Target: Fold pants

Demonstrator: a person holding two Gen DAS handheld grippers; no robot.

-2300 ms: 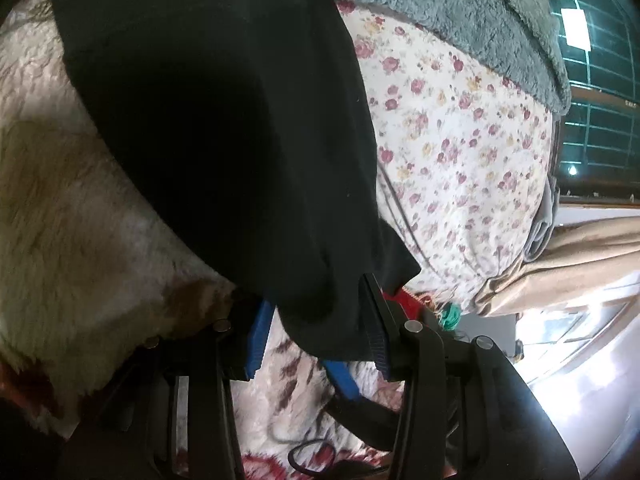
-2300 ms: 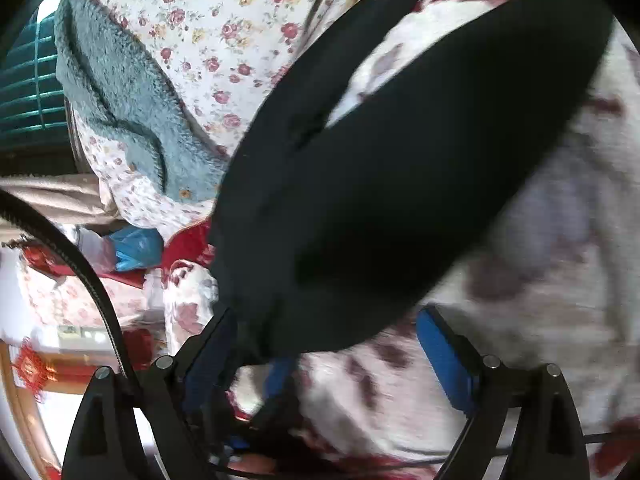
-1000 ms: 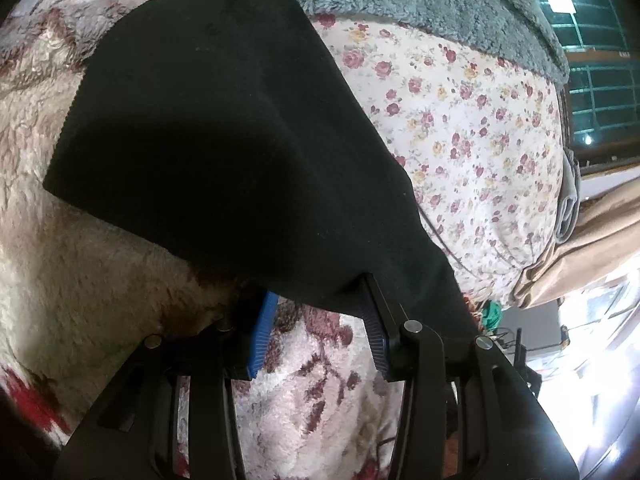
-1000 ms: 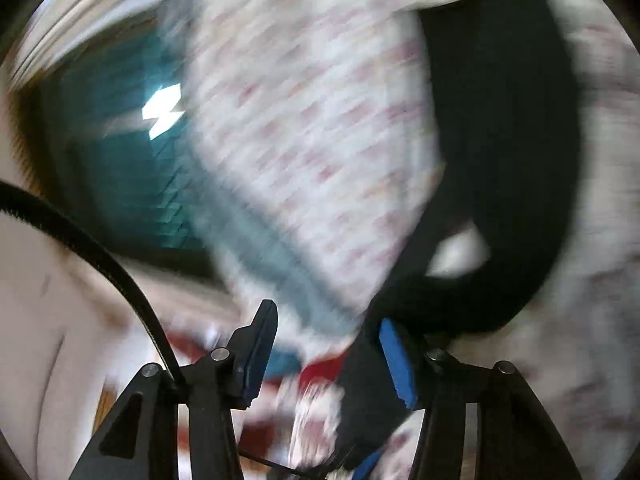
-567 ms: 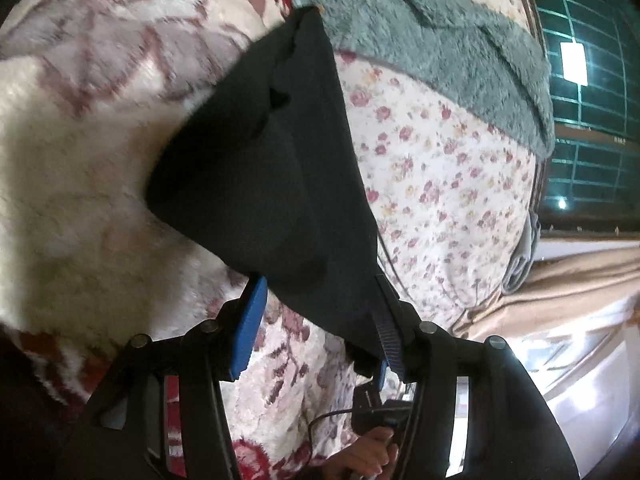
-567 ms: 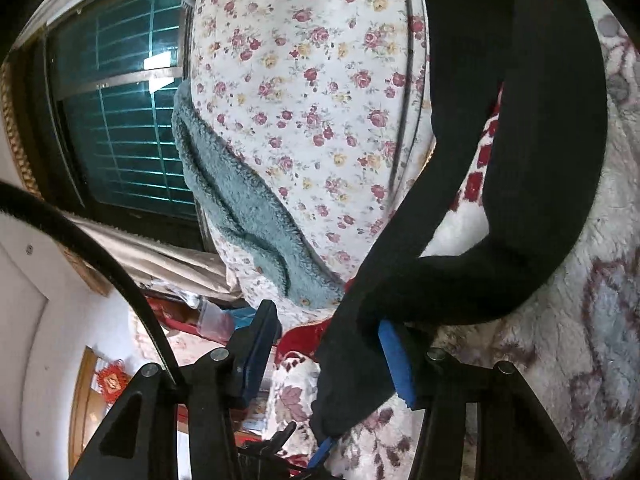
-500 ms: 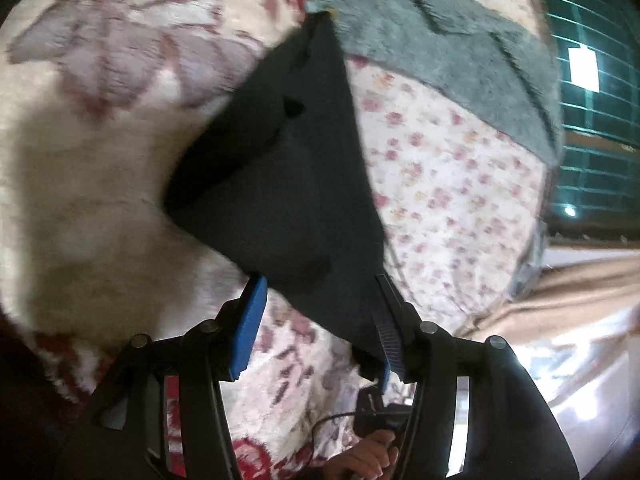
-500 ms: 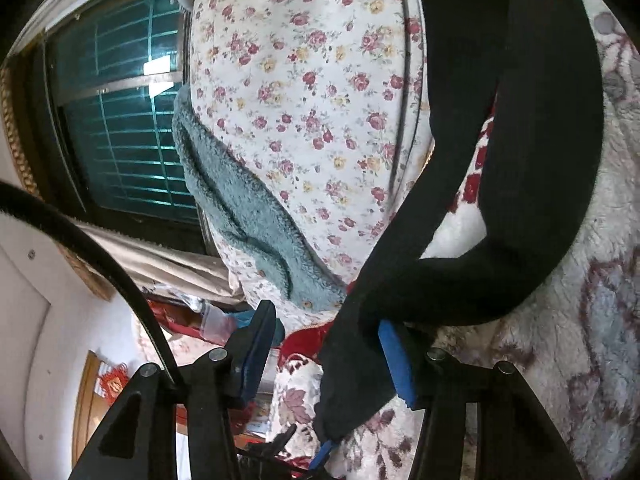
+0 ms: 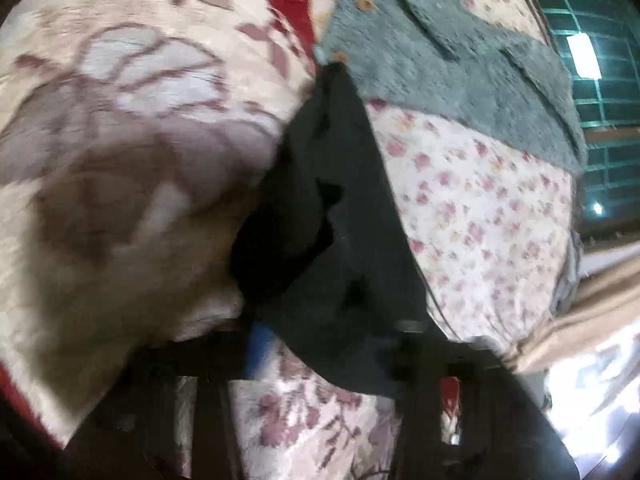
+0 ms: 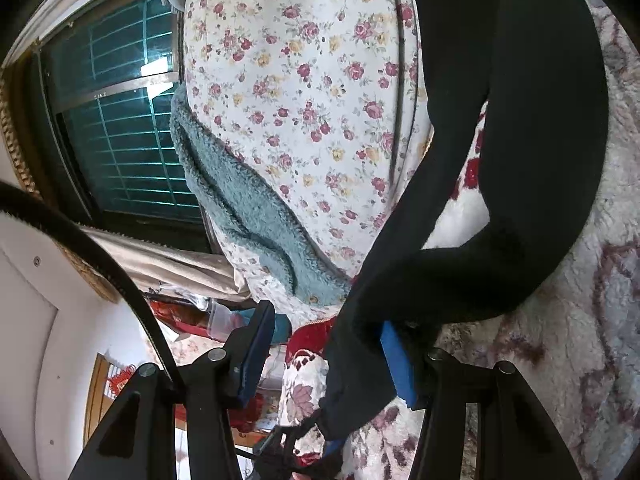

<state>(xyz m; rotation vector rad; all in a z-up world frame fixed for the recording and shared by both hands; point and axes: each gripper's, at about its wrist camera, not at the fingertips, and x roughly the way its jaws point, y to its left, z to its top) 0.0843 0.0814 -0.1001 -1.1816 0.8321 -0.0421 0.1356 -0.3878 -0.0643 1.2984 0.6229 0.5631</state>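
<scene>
While the black pants [image 9: 340, 248] bunch narrower than a moment ago across the centre of the plush blanket [image 9: 120, 152], the left gripper [image 9: 328, 344] is closing on their hem; the right gripper [image 10: 324, 344] stays wide, cloth draped over one finger, suggesting a re-grip mid-fold.

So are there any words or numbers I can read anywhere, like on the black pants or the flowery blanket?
None that can be read.
Black pants: plain, no label showing.
Flowery sheet and plush blanket: only flower patterns.
Teal fleece: buttons only, no tag.
Red hanging ornament on the wall: too small to tell whether it carries any writing.
</scene>
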